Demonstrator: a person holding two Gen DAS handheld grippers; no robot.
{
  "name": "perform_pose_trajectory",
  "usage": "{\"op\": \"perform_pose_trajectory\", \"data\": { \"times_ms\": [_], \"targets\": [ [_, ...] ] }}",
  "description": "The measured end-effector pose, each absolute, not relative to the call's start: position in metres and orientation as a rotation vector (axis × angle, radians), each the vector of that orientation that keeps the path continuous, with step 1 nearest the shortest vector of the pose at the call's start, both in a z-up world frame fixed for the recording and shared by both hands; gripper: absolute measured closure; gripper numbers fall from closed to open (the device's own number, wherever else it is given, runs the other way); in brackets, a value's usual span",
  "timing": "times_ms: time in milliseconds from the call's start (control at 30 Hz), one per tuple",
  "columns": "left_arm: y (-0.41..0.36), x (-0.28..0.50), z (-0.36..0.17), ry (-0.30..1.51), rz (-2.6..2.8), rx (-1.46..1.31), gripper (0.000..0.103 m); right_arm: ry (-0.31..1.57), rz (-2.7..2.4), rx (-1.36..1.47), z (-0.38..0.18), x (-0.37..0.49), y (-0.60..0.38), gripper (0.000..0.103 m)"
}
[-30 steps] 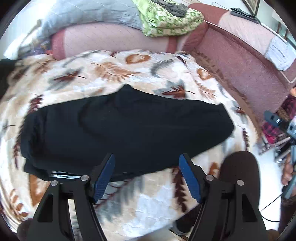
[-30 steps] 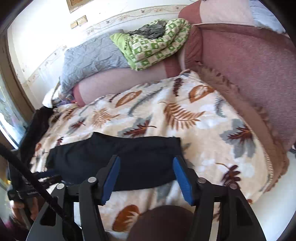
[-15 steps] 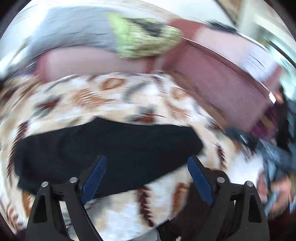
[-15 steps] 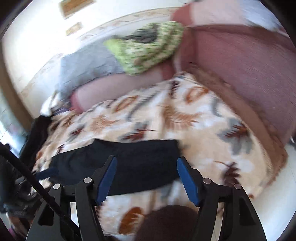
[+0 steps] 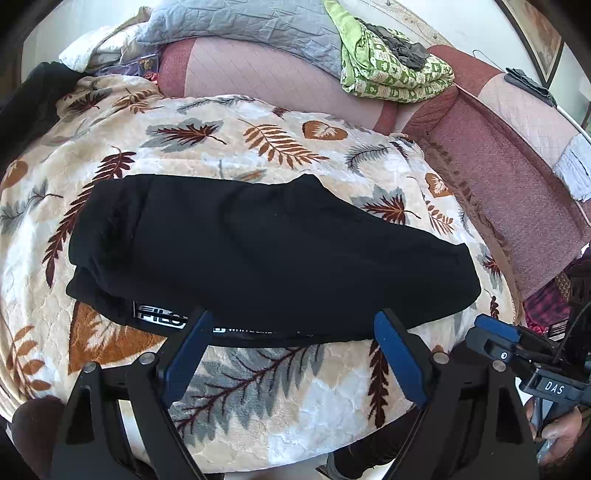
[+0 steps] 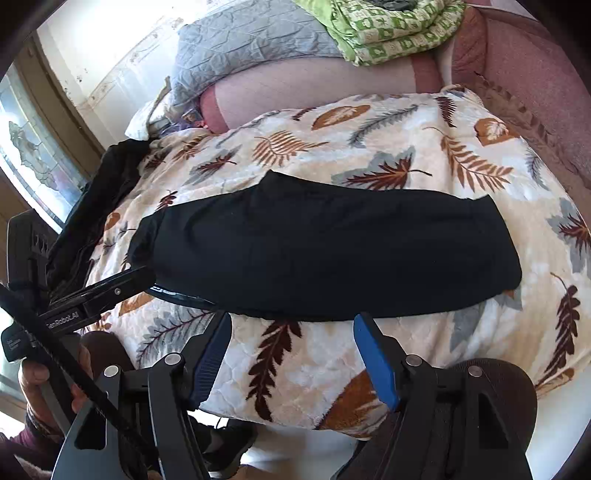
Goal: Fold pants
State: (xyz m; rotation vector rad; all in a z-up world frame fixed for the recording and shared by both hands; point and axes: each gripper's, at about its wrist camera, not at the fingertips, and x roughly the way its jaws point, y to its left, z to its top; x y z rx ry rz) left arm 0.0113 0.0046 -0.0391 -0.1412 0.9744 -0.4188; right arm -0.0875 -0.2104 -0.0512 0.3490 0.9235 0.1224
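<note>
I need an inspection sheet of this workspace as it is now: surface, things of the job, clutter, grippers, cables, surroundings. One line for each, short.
Surface: leaf-print blanket spread over a sofa seat.
Job's things: black pants lying folded lengthwise across the blanket, white lettering at the near edge; nothing grips them.
Clutter: green patterned cloth and grey quilt on the sofa back; dark garment at the blanket's far left.
Grippers: left gripper open, just short of the pants' near edge; right gripper open, over bare blanket.
Cables: black cable crossing the right wrist view's lower left.
Surroundings: window and white wall.
</note>
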Motion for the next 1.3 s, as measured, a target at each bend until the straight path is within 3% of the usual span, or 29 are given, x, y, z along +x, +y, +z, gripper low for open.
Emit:
{"op": "perform_pose_trajectory", "data": {
  "times_ms": [367,700,967,1300],
  "targets": [
    [0.003,0.017,-0.057,1.048,-0.381,-0.081,0.015,0.961,0.104,0.385,-0.076,-0.087,-0.214,0.029],
    [-0.062,0.026,-0.027,1.038,-0.464,0.007,0.015,0.869,0.069,0.584,-0.103,-0.092,-0.276,0.029],
    [-0.158,0.064,-0.024,1.078,-0.650,0.109,0.015,0.707,-0.106,0.715,-0.111,-0.127,-0.334,0.026],
    [-0.335,0.113,-0.047,1.195,-0.938,0.184,0.015,0.740,-0.187,0.799,-0.141,-0.115,-0.376,0.023]
  ]
}}
